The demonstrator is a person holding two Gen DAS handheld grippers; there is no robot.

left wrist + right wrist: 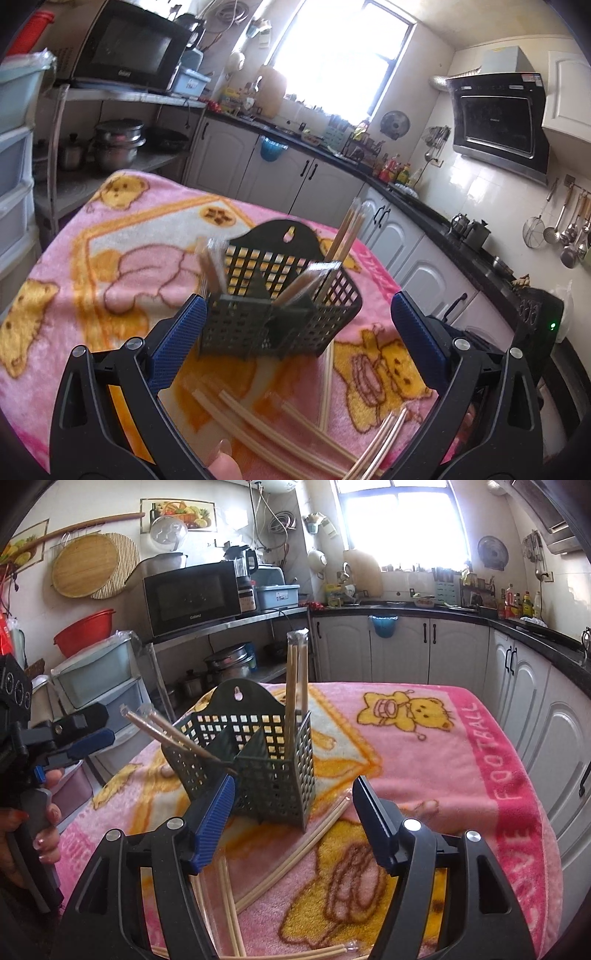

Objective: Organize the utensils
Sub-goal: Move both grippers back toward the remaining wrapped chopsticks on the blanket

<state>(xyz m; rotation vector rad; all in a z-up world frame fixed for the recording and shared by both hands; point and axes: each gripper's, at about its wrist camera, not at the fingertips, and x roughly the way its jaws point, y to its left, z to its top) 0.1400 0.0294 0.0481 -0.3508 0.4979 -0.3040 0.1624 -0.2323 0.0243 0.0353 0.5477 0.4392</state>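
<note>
Hovering over the pink bear blanket (424,760) that covers the bench, both grippers face the dark slotted utensil holder (258,771), which stands upright near the middle with wrapped chopstick pairs already poking out of it: one pair upright (297,679) in the right-hand compartment, another pair leaning out (173,731) to the left. The right gripper (293,819) has its fingers spread wide with nothing between them, and the loose chopsticks (295,853) lie on the blanket just in front of and below it, some crossing one another. The left gripper (291,339) is wide as well, nothing pinched, with the holder framed between its blue pads in its own view and more loose sticks (266,439) scattered below; that view is blurred, so exactly how many pairs lie there is hard to say. The job looks partly done, with several pairs still to collect. The risk from here is plain: the sticks are thin, slick in their wrappers and lying flat on soft pile, so fingers coming down could snag the blanket or pinch only one stick of a crossed heap. And a careless nudge could tip the light holder and spill what is in it.
</note>
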